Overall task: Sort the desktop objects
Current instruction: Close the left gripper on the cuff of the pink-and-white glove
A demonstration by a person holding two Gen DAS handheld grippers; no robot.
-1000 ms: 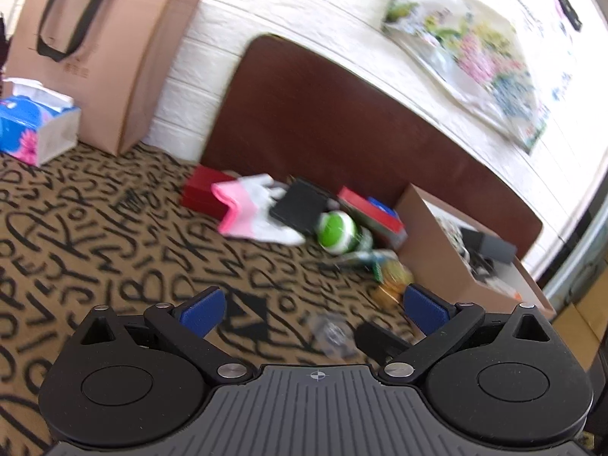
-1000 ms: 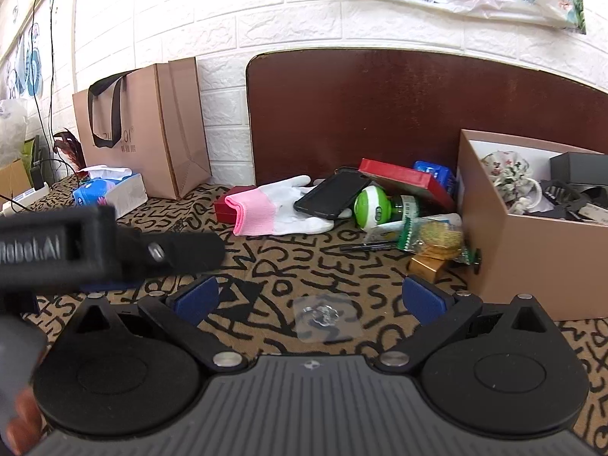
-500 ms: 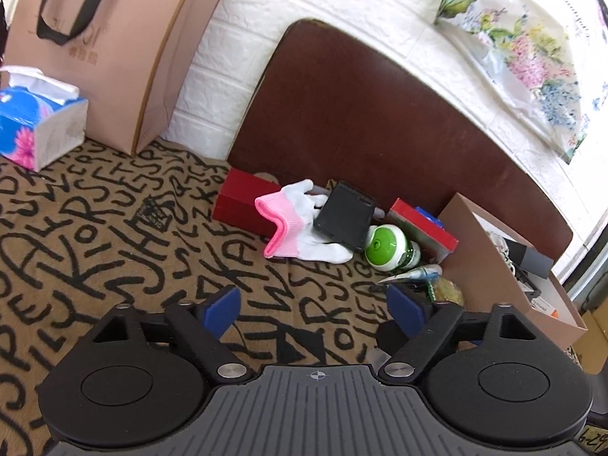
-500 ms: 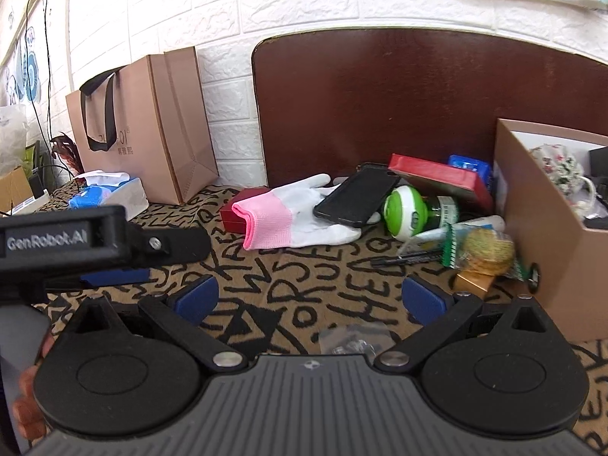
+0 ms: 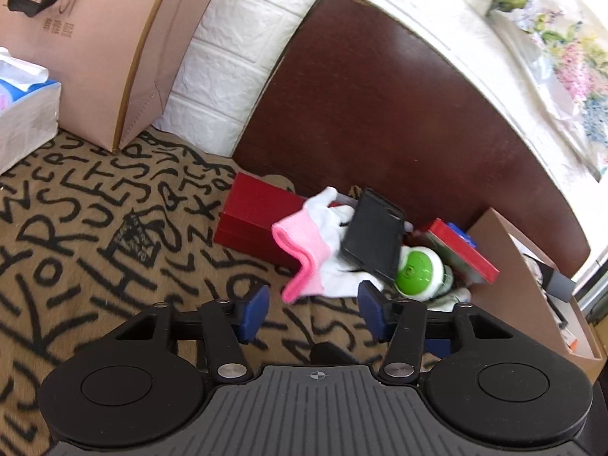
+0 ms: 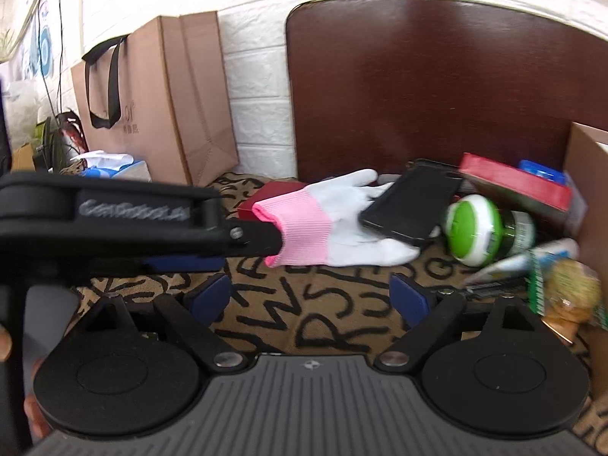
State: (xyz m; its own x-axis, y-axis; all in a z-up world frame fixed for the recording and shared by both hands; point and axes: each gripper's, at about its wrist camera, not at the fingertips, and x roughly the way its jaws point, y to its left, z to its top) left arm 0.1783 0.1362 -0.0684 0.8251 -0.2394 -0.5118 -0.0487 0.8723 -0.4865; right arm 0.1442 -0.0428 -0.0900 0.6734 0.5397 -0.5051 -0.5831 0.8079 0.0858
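**Both claws short of the glove pile, nothing pinched**

My left gripper sits low in the centre of its wrist view, its jaws closing but with only the lettered brown-and-black tablecloth between the blue pads. Just above that gap, in the middle of the frame, lies the white knit glove with a pink cuff; the cuff end points down toward the claw and is near it but apart from the pads. A flat black phone rests tilted on the glove's fingers, and behind the glove, to the upper left, is a dark red rectangular box. Right of the phone lies a round green-and-white capped jar on its side, and past it, at the right edge, an open brown cardboard box.

My right gripper is spread wide, jaws easing inward, again with only tablecloth between them. In this view the glove lies above the gap, centre frame, well clear of the pads, with the phone across its fingers and the jar to the right. The left gripper's black finger comes in from the left edge and its tip meets the pink cuff; I cannot tell whether it touches. A tan paper shopping bag with black handles stands upper left against the white brick wall.
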